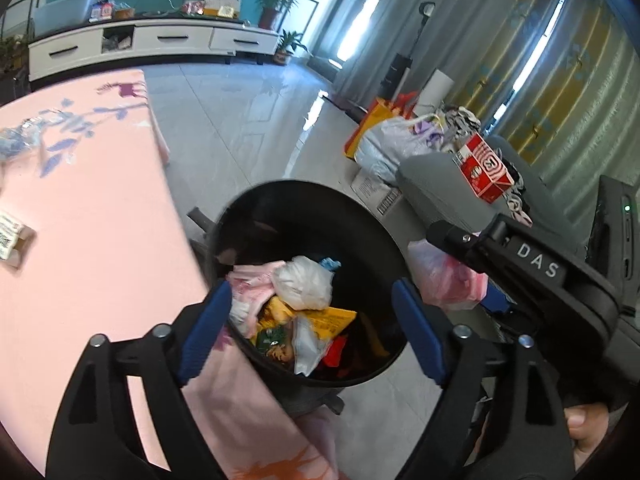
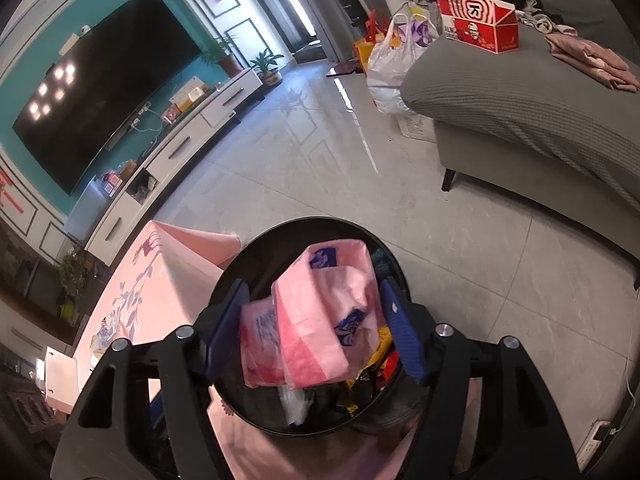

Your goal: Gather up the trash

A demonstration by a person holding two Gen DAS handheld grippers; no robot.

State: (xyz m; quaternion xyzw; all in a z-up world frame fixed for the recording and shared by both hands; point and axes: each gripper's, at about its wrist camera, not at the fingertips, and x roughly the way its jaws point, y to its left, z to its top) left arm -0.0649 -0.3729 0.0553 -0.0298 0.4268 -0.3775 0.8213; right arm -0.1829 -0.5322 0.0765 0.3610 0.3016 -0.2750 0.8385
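Both your tongs stand apart over the black bin (image 1: 372, 216): the left tongs (image 1: 316, 328) grip nothing, and the pink bag (image 2: 328, 312) lies loose between the right tongs (image 2: 316, 328). The bin sits against the pink table (image 1: 88, 216), with the grey sofa (image 2: 520, 112) beyond.

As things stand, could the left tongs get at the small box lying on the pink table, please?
Probably yes: the left tongs stand open and empty over the bin, and the small box lies off to their left on the pink table with bare cloth between.
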